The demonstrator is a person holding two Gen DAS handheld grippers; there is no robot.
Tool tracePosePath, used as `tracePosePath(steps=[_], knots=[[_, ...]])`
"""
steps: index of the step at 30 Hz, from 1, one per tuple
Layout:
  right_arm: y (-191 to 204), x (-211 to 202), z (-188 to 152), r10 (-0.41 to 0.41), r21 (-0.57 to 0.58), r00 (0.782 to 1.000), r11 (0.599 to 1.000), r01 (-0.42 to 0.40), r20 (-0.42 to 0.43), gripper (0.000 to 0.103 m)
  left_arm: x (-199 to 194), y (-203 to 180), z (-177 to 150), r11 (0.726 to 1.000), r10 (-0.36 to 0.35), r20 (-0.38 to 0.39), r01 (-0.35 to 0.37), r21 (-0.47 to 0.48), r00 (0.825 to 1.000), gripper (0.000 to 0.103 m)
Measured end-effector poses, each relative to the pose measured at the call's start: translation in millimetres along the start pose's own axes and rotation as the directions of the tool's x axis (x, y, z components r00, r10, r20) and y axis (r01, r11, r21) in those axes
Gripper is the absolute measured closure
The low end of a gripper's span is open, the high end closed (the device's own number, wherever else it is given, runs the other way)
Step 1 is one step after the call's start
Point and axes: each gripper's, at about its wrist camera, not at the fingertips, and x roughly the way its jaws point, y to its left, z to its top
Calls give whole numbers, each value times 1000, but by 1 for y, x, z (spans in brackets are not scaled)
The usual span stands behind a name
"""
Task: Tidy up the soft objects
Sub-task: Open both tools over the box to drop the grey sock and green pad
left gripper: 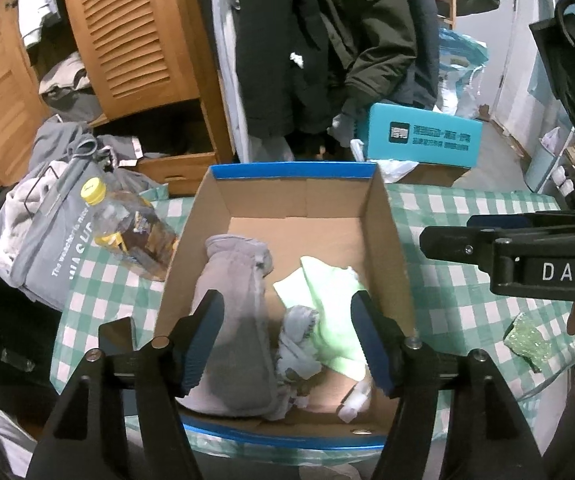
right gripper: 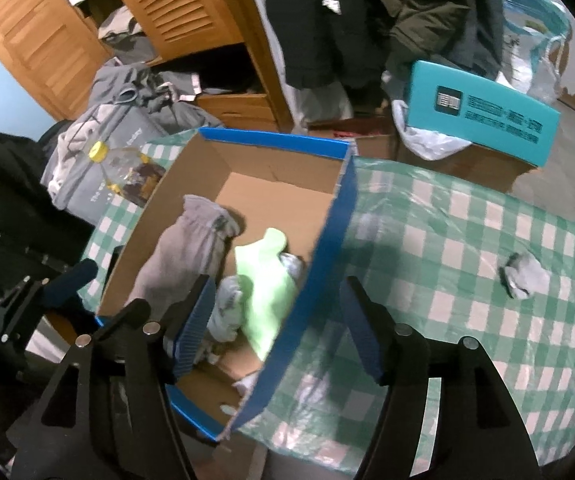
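A cardboard box (left gripper: 291,170) (right gripper: 271,138) with a blue rim stands on a green-and-white checked cloth. Inside it lie a long grey sock (left gripper: 235,280) (right gripper: 183,252), a pale green cloth (left gripper: 327,292) (right gripper: 263,276) and a small balled blue-grey sock (left gripper: 297,344) (right gripper: 227,308). My left gripper (left gripper: 287,308) hangs open over the box's near end, nothing between its fingers. My right gripper (right gripper: 277,288) is open too, its fingers on either side of the box's right wall without touching it. Another balled grey sock (right gripper: 521,276) lies on the cloth to the right.
A yellow-capped bottle (left gripper: 127,224) (right gripper: 127,168) and a grey bag of clothes (left gripper: 43,240) sit left of the box. A teal carton (left gripper: 423,136) (right gripper: 483,112) stands behind the table. A green glittery scrap (left gripper: 527,340) lies at the right, and dark coats hang by a wooden wardrobe.
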Motion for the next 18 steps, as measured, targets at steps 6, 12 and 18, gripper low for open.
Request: tracePosePath(steps=[6, 12, 18], knots=[[-23, -11, -7, -25, 29, 1000, 999, 25, 9, 37, -2, -19, 3, 999, -9, 7, 9, 31, 1000, 28], [-49, -21, -18, -57, 55, 998, 997, 57, 11, 37, -3, -38, 6, 998, -14, 8, 13, 58, 1000, 23], [-78, -29, -32, -91, 80, 996, 993, 91, 2, 36, -2, -57, 7, 996, -26, 0, 26, 85, 1000, 23]])
